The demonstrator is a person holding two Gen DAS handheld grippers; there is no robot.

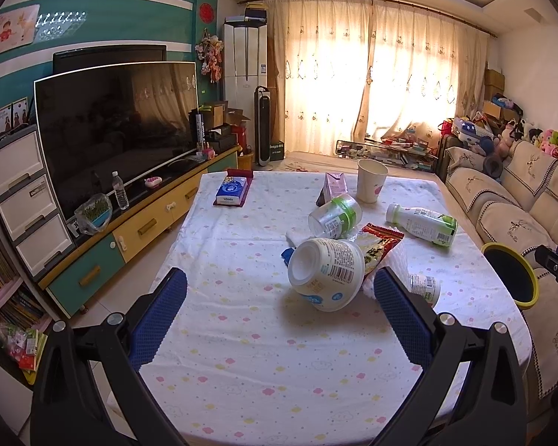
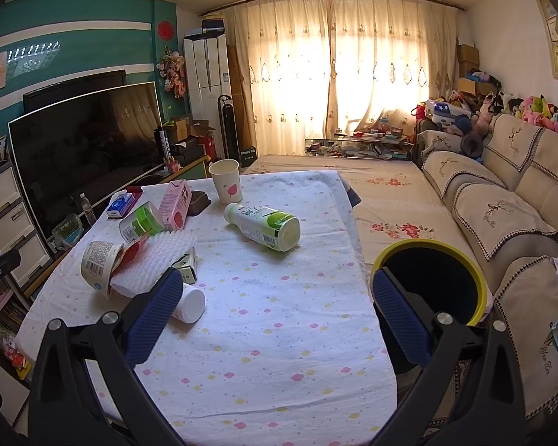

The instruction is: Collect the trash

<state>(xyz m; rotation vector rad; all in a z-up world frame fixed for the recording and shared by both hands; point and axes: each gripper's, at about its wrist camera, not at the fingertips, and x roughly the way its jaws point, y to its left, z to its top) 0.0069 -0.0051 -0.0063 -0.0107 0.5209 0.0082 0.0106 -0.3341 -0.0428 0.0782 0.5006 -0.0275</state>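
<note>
On the table I count two lying bottles, one paper cup, two cartons, one bowl, one jar.

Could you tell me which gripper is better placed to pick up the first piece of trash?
Probably left: the left gripper, jaws open, faces the tipped bowl directly. The right gripper has only bare cloth ahead.

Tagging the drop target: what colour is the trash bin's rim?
Yellow rim on the trash bin, black inside. Clearest in the right wrist view.
</note>
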